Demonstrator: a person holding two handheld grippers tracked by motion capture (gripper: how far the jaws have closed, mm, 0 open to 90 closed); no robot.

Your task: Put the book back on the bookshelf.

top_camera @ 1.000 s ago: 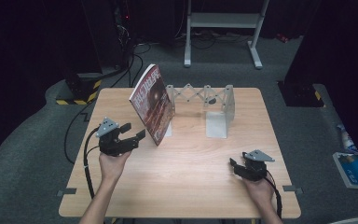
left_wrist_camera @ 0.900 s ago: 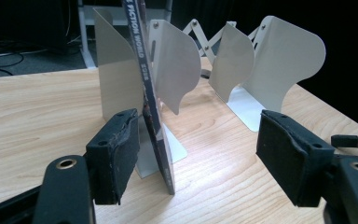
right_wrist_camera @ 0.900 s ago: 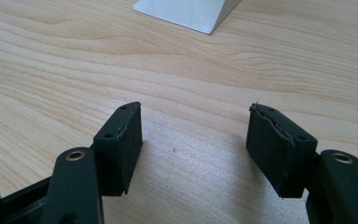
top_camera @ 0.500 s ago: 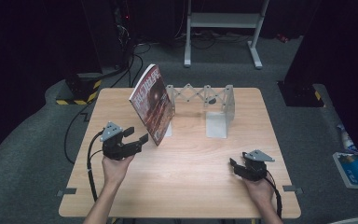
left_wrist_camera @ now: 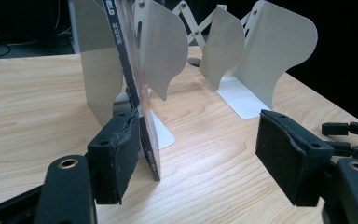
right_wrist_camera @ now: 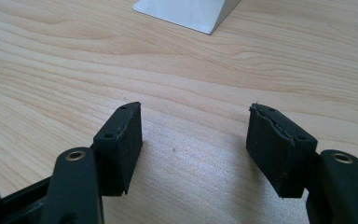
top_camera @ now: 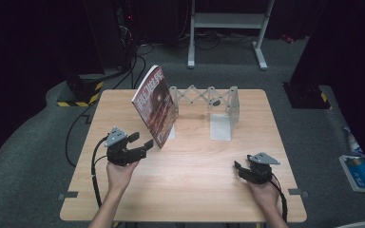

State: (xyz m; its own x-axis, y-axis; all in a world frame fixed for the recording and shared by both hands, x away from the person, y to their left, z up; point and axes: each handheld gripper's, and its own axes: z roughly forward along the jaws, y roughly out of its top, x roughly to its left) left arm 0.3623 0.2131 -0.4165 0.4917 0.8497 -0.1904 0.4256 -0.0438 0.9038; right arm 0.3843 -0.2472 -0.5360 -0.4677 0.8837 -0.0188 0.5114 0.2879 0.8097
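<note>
A red-covered book (top_camera: 155, 105) stands tilted at about eleven o'clock of the table's (top_camera: 190, 190) centre, leaning against the left plate of an expanding metal bookend rack (top_camera: 208, 102). The left gripper (top_camera: 141, 142), at about eight o'clock, has its jaws spread wide around the book's near lower corner; in the left gripper view the left pad (left_wrist_camera: 116, 151) lies right against the cover, contact or not I cannot tell, while the other pad (left_wrist_camera: 286, 156) stands well apart. The right gripper (top_camera: 237, 167) rests at about four o'clock, jaws spread over bare wood, holding nothing. The step in hand looks like taking hold of the book. Next, the left jaws would need to close squarely on the cover without tipping the book off the plate.
</note>
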